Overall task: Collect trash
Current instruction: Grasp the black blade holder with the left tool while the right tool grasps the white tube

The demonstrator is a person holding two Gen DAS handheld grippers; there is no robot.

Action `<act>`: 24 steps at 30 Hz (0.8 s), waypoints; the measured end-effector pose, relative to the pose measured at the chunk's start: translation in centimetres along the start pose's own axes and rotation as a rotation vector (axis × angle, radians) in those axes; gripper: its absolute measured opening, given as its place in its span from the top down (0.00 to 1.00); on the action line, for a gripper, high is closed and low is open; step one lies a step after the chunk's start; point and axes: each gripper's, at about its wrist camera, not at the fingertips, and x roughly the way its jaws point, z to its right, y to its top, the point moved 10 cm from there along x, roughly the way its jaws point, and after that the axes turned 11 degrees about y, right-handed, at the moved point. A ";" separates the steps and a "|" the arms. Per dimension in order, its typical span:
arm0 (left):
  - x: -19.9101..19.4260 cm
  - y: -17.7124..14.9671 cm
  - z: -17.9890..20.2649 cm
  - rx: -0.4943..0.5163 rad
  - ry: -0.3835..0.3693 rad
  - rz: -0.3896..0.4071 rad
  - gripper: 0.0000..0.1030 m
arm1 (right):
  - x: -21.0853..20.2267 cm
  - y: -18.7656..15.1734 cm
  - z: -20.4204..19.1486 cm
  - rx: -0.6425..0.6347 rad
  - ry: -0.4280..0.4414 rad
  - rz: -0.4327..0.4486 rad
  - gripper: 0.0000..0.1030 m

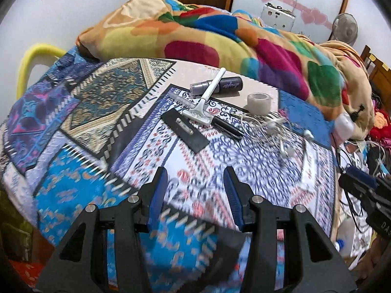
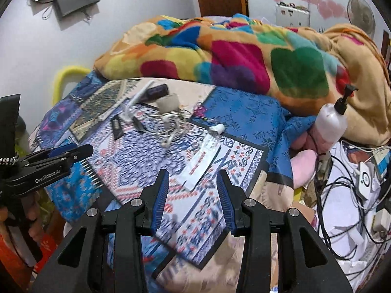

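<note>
Small items lie on a patterned blue and white cloth (image 1: pixel 151 151) over a bed: a white razor (image 1: pixel 207 100), a purple tube (image 1: pixel 217 85), a roll of clear tape (image 1: pixel 258 103), a black strip (image 1: pixel 185 130), a black pen (image 1: pixel 227 127), tangled white earphones (image 1: pixel 276 127) and a squeezed white tube (image 2: pixel 202 161). My left gripper (image 1: pixel 195 183) is open and empty, short of the black strip. My right gripper (image 2: pixel 193 185) is open and empty, just short of the white tube. The left gripper also shows in the right wrist view (image 2: pixel 70 152).
A heap of colourful blanket (image 1: pixel 220 41) lies behind the items. A white pump bottle (image 2: pixel 330 119) leans at the right. Cables and chargers (image 2: pixel 354 183) lie on the right. A yellow chair back (image 1: pixel 34 58) stands at the left.
</note>
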 end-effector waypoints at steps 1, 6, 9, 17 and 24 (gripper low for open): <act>0.6 0.3 0.1 -0.003 0.000 -0.002 0.54 | 0.5 0.1 0.2 0.005 0.003 -0.005 0.64; 4.2 1.7 0.4 -0.010 0.020 -0.020 0.54 | 2.9 0.6 1.3 0.019 0.012 -0.028 0.64; 5.6 2.5 0.5 0.000 0.052 -0.005 0.54 | 3.9 0.8 1.5 0.013 0.010 -0.034 0.64; 5.9 2.6 -0.6 -0.033 0.147 0.044 0.39 | 5.7 1.2 1.9 0.003 -0.005 -0.040 0.64; 5.4 1.7 -2.6 -0.021 0.117 0.052 0.61 | 5.8 1.8 2.9 0.006 -0.057 -0.021 0.64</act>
